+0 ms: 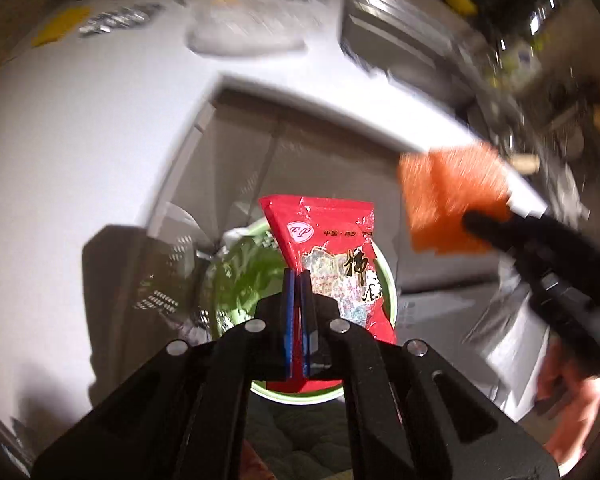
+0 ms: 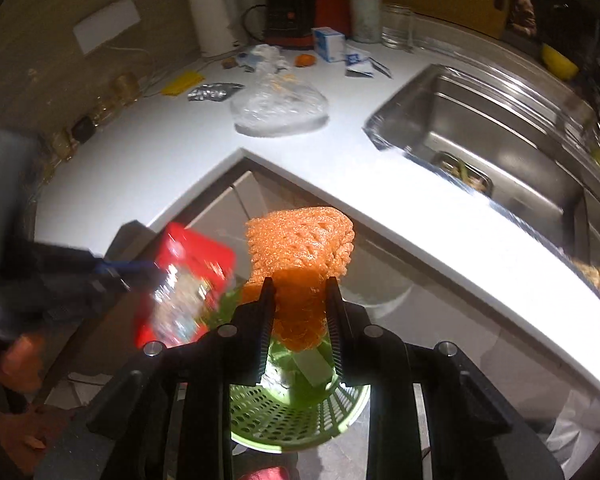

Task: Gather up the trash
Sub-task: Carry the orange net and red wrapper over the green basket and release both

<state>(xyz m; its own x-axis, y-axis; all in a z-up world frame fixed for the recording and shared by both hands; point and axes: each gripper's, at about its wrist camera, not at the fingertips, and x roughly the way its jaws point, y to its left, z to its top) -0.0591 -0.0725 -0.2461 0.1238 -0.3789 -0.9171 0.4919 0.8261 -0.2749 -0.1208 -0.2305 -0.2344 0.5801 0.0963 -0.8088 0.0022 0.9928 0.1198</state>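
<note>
Above a round green perforated plastic waste basket [image 2: 296,420] standing on the floor below the white L-shaped worktop [image 2: 440,232], the left hand-held gripper [image 1: 299,280] pinches a red printed plastic snack wrapper [image 1: 332,256] between fully closed fingers, while the right hand-held gripper [image 2: 300,284] squeezes an orange foam mesh fruit sleeve [image 2: 300,248], its fingers part-closed around it. A stainless steel sink [image 2: 500,128] sits behind.

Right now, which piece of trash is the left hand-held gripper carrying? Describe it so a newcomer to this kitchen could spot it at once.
Start at the inner corner of the white L-shaped counter, then look down to the green perforated bin on the floor. Above it, the left hand-held gripper pinches a red snack packet. Unlike the orange foam net beside it, it is glossy and flat, with printed Chinese characters and a clear window.
</note>
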